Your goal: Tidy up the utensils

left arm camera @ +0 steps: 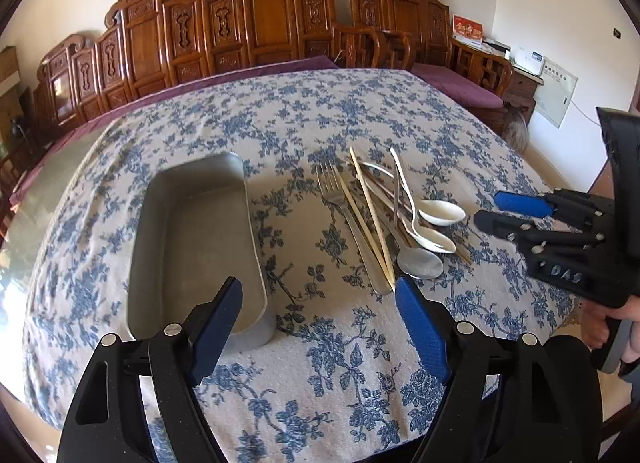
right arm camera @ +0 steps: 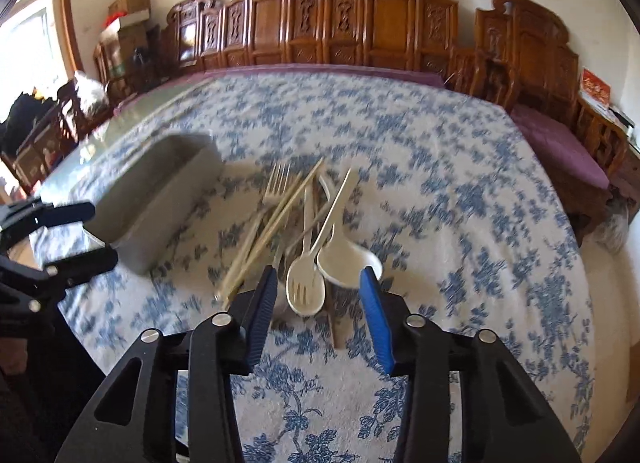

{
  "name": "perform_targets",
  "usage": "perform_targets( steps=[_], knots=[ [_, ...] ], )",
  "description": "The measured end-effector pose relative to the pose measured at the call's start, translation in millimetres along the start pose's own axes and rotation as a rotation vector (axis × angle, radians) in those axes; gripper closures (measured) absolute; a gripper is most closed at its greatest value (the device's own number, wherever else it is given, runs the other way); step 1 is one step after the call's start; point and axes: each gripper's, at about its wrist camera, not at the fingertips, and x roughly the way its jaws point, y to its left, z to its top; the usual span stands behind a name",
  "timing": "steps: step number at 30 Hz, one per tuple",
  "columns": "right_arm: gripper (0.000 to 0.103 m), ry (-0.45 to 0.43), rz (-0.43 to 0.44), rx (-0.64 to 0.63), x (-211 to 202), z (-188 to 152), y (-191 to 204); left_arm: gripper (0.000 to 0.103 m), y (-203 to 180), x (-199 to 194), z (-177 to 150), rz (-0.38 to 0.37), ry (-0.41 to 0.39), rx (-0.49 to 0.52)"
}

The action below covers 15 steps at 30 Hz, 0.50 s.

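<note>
A grey metal tray (left arm camera: 200, 239) lies lengthwise on the blue-flowered cloth, with nothing in it. To its right is a pile of utensils: a metal fork (left arm camera: 332, 187), bamboo chopsticks (left arm camera: 372, 215), a metal spoon (left arm camera: 420, 263) and two white spoons (left arm camera: 440, 213). My left gripper (left arm camera: 319, 283) hovers open over the cloth between tray and pile, holding nothing. My right gripper (right arm camera: 318, 275) is open just above the near end of the pile. A white slotted spoon (right arm camera: 306, 289) and a white soup spoon (right arm camera: 348, 263) show between its fingers, untouched. The fork (right arm camera: 276, 183), chopsticks (right arm camera: 272, 223) and tray (right arm camera: 160, 199) lie beyond.
The cloth (left arm camera: 320, 111) covers a round table whose edge curves close on every side. Carved wooden benches (left arm camera: 264, 23) with purple cushions (left arm camera: 460, 83) line the wall behind. Boxes (right arm camera: 128, 11) are stacked at the back left. A person's hand (left arm camera: 608, 327) holds the right gripper's handle.
</note>
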Motion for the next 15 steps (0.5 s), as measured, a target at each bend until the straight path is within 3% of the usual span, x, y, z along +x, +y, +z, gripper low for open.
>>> perform_targets(
  steps=[7,15],
  knots=[
    [0.065,0.047,0.055,-0.015,27.9,-6.2,8.2,0.028,-6.4,7.9,-5.3,-0.008,0.013,-0.001],
    [0.070,0.095,0.147,0.077,53.4,-4.5,2.6,0.028,-3.1,12.3,-9.9,-0.009,0.022,-0.018]
  ],
)
